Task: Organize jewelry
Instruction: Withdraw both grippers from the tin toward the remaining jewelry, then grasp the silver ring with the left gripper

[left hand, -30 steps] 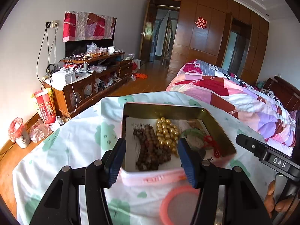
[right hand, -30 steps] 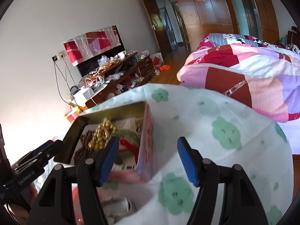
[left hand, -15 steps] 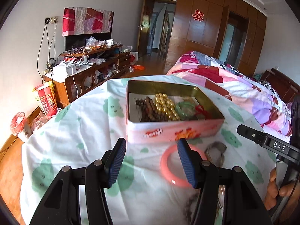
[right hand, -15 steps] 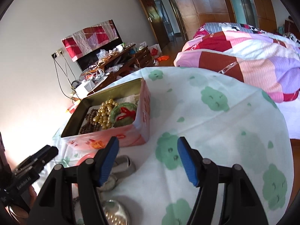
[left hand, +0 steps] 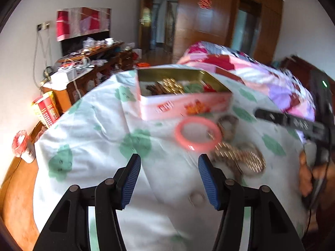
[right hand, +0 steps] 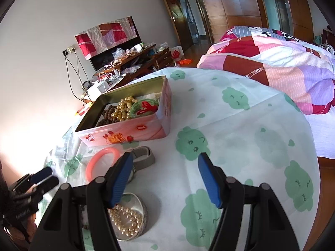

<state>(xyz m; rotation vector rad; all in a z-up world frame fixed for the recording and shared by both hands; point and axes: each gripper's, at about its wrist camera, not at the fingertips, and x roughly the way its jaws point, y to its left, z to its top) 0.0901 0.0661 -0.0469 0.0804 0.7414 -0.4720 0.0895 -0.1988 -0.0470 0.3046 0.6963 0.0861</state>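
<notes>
A pink tin box (right hand: 134, 130) (left hand: 184, 104) stands open on the table. It holds brown beads (right hand: 107, 115), gold beads (right hand: 122, 108) and a green bangle (right hand: 144, 109). In front of it lie a pink bangle (right hand: 100, 163) (left hand: 197, 133), a grey band (right hand: 144, 156) and a silver bangle with a pearl bracelet (right hand: 127, 221) inside. The left wrist view is blurred. My left gripper (left hand: 168, 179) is open and empty, back from the pink bangle. My right gripper (right hand: 165, 177) is open and empty, above the cloth right of the loose jewelry.
The table has a white cloth with green cloud prints (right hand: 240, 146). A bed with a patchwork quilt (right hand: 272, 62) stands right. A cluttered wooden TV cabinet (right hand: 136, 60) stands along the far wall. A red-yellow box (left hand: 46, 108) sits on the floor left.
Both grippers have pulled back from the tin box toward the near edge of the table. More loose jewelry in front of the box has come into view. Both stay open.
</notes>
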